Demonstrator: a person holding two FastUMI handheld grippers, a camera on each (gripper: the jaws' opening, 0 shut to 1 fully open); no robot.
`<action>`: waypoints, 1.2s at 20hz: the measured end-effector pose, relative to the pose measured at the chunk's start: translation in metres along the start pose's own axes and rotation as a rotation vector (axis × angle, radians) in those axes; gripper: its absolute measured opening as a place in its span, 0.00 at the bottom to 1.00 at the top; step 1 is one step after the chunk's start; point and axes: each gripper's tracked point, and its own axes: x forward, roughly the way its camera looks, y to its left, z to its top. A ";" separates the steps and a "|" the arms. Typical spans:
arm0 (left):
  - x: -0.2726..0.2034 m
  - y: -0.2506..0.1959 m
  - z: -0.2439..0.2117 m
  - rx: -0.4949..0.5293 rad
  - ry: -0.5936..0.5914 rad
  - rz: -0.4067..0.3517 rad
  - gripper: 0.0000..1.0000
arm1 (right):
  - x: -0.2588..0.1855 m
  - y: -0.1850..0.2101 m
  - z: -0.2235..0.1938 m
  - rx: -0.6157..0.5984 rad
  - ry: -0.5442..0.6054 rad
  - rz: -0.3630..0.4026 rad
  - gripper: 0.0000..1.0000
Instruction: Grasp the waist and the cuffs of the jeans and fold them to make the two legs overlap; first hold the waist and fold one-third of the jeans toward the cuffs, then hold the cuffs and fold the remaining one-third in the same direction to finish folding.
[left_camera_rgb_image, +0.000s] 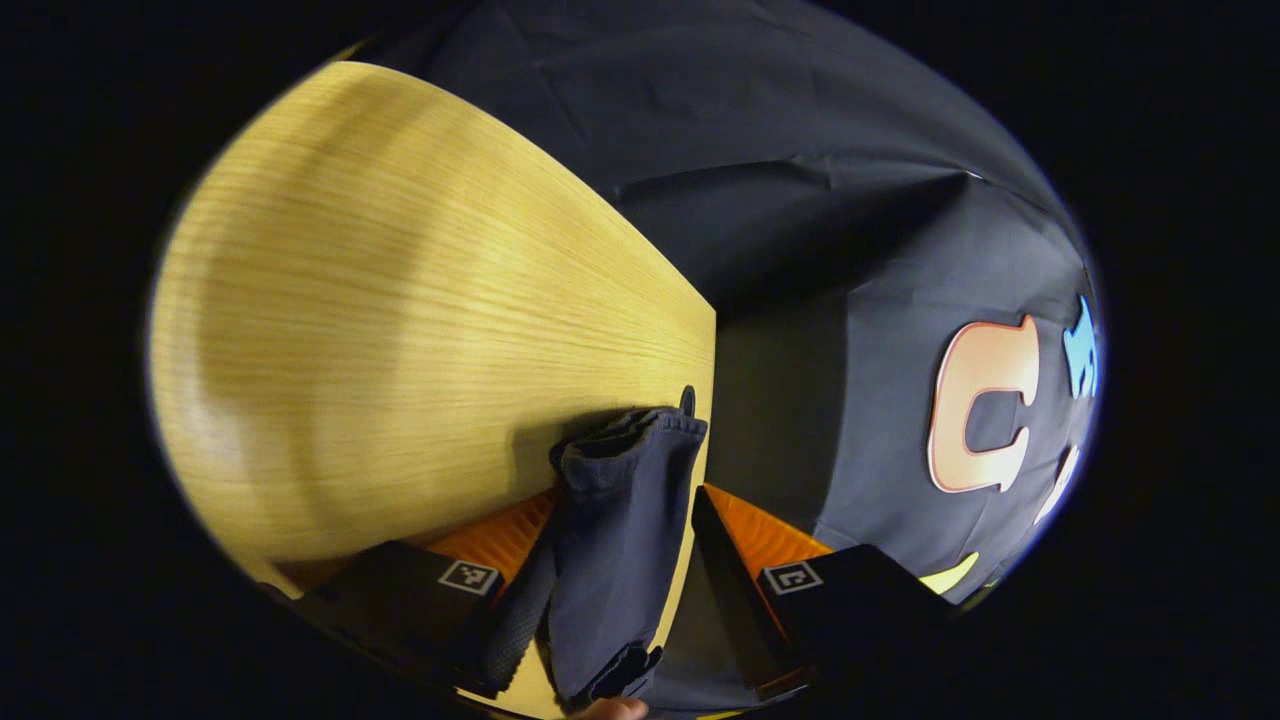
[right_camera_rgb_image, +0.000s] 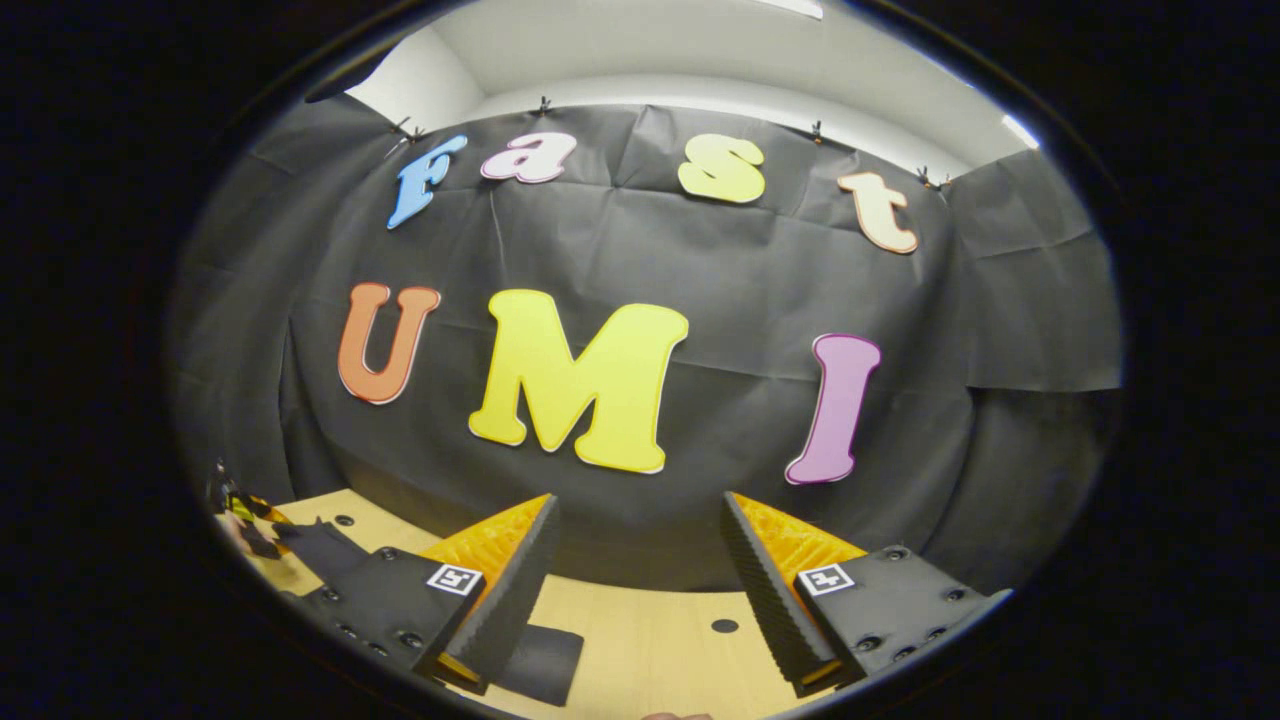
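The left gripper (left_camera_rgb_image: 625, 560) has a bunch of the jeans (left_camera_rgb_image: 615, 530) sitting between its two orange fingers, but the fingers are wide apart, so I cannot tell if they pinch it. The jeans are dark blue and crumpled, lying at the edge of the wooden table (left_camera_rgb_image: 400, 300). The right gripper (right_camera_rgb_image: 635, 590) is wide open and holds nothing — it points at the wall. This looks like an early step. Next, I think both grippers must hold the cloth well — then fold.

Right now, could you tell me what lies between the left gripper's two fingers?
In the left gripper view, dark jeans fabric lies in the left gripper's gap, its fingers apart.
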 end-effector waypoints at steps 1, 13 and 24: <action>0.007 0.003 -0.004 0.000 0.010 0.002 0.79 | 0.000 -0.002 0.000 -0.006 0.002 -0.003 0.98; 0.007 0.004 -0.004 0.127 0.006 0.086 0.04 | 0.001 -0.017 -0.009 -0.043 0.021 -0.002 0.99; -0.039 -0.102 -0.050 0.532 -0.021 -0.034 0.04 | -0.002 -0.035 -0.014 0.023 0.012 -0.008 0.99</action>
